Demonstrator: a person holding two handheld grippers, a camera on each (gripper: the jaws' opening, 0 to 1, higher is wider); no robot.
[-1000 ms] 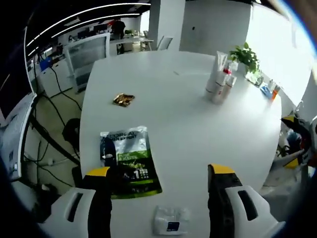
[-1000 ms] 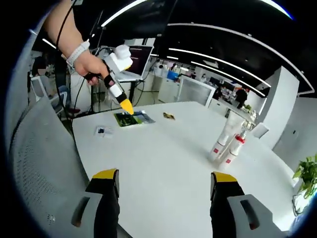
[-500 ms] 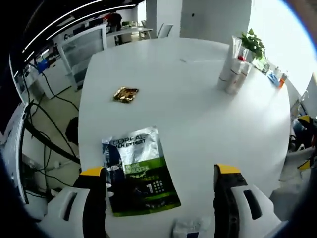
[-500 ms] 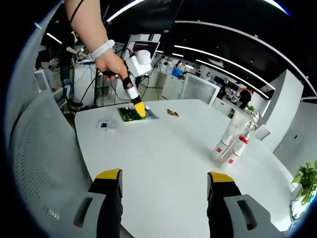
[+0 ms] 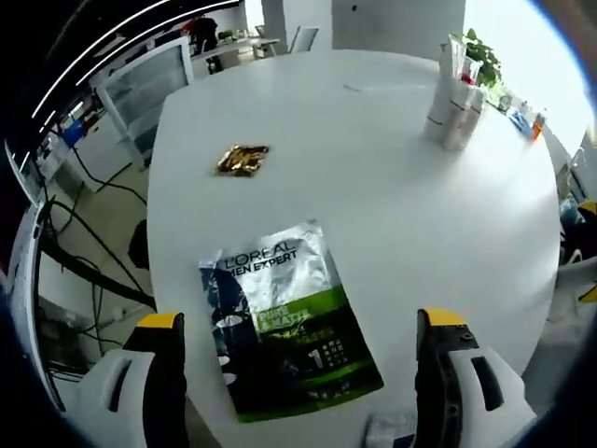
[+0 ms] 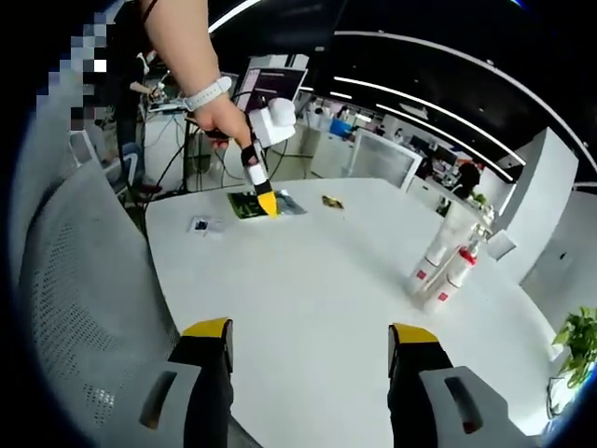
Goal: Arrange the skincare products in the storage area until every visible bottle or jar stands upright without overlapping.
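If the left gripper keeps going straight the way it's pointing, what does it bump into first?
Most likely the green and silver sachet lying flat on the white table. It sits between the open jaws of the left gripper, right ahead. How far above it the jaws hang is hard to judge.

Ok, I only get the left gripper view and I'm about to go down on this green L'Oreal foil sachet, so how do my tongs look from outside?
Observer: In the right gripper view, the left tongs point tip-down right over the green foil sachet. I cannot tell whether they touch it.
Operator: And the other tongs?
Observer: The right tongs are open, holding nothing, above the near part of the white table.
Operator: Anything beside me?
Observer: A grey mesh chair stands close by the table's near side.
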